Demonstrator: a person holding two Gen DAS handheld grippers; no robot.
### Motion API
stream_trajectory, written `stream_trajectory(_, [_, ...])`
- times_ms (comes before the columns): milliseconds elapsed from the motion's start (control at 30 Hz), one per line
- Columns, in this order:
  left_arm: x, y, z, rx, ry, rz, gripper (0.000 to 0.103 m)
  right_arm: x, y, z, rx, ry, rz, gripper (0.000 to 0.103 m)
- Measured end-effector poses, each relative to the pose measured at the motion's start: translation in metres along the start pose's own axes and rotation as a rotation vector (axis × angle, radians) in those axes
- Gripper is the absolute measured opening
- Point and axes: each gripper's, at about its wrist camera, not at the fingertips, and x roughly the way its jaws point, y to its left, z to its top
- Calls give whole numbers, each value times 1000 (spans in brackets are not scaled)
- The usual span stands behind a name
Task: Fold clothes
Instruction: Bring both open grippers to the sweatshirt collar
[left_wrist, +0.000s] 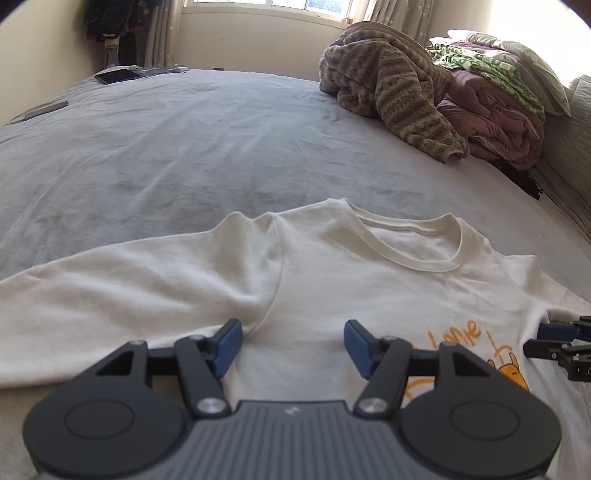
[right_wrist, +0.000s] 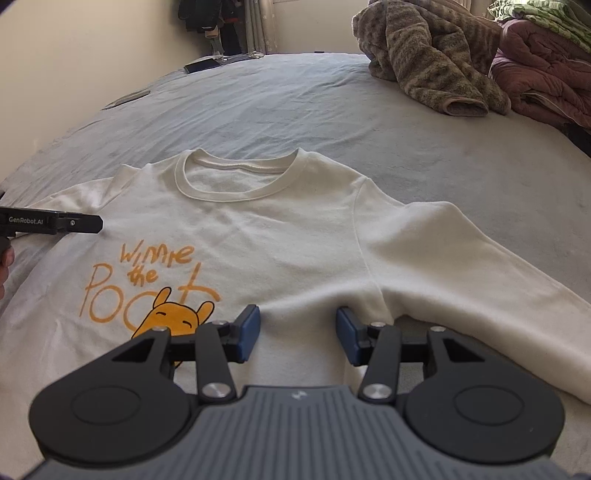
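Observation:
A white long-sleeved sweatshirt (left_wrist: 332, 266) (right_wrist: 280, 229) with an orange cartoon print (right_wrist: 155, 288) lies flat, front up, on the grey bed, its collar toward the far side. My left gripper (left_wrist: 293, 345) is open just above the armpit seam where one sleeve (left_wrist: 110, 295) meets the body, with only fabric below its blue pads. My right gripper (right_wrist: 298, 332) is open over the opposite armpit, beside the other sleeve (right_wrist: 480, 266). Each gripper shows in the other's view: the right gripper (left_wrist: 554, 343) at the right edge, the left gripper (right_wrist: 74, 223) at the left edge.
The grey bedspread (left_wrist: 184, 140) stretches beyond the shirt. A brown fleece garment (left_wrist: 391, 92) and folded quilts (left_wrist: 495, 110) are piled at the far right. A tablet (left_wrist: 118, 75) and a flat device (left_wrist: 44, 109) lie at the far left edge.

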Motion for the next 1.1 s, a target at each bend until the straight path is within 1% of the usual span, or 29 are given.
stream_trajectory(100, [0, -5, 0, 31, 0, 12, 64, 10, -6, 8, 5, -3, -3, 50])
stream_trajectory(167, [-2, -3, 1, 13, -2, 5, 64, 15, -10, 16, 15, -1, 3, 50])
stream_trajectory(233, [-3, -1, 2, -9, -6, -1, 64, 21, -10, 26, -5, -8, -3, 50])
stream_trajectory(400, [-9, -2, 6, 0, -27, 5, 64, 40, -16, 61, -11, -56, -43, 50])
stream_trajectory(533, [-8, 2, 7, -24, -15, -5, 64, 63, -23, 86, -52, -58, -61, 50])
stream_trajectory(667, [-8, 1, 7, -16, -16, 1, 64, 79, -30, 102, -58, -42, -41, 50])
stream_trajectory(800, [-7, -1, 6, -18, -7, 7, 64, 95, -17, 106, -187, -16, -23, 50])
stream_trajectory(933, [-9, -4, 6, -2, -8, 10, 64, 102, -11, 105, -245, 2, 62, 50])
stream_trajectory(1000, [-10, -4, 7, -4, -7, 7, 64, 104, -7, 105, -289, 5, 77, 50])
stream_trajectory(1033, [-11, -4, 6, -4, -6, 10, 64, 104, -6, 104, -311, 5, 78, 45])
stream_trajectory(1067, [-10, -4, 6, -3, -6, 14, 64, 104, -6, 105, -316, 4, 80, 30])
stream_trajectory(1100, [-10, -5, 6, 1, -6, 17, 64, 103, -7, 106, -318, 2, 80, 23])
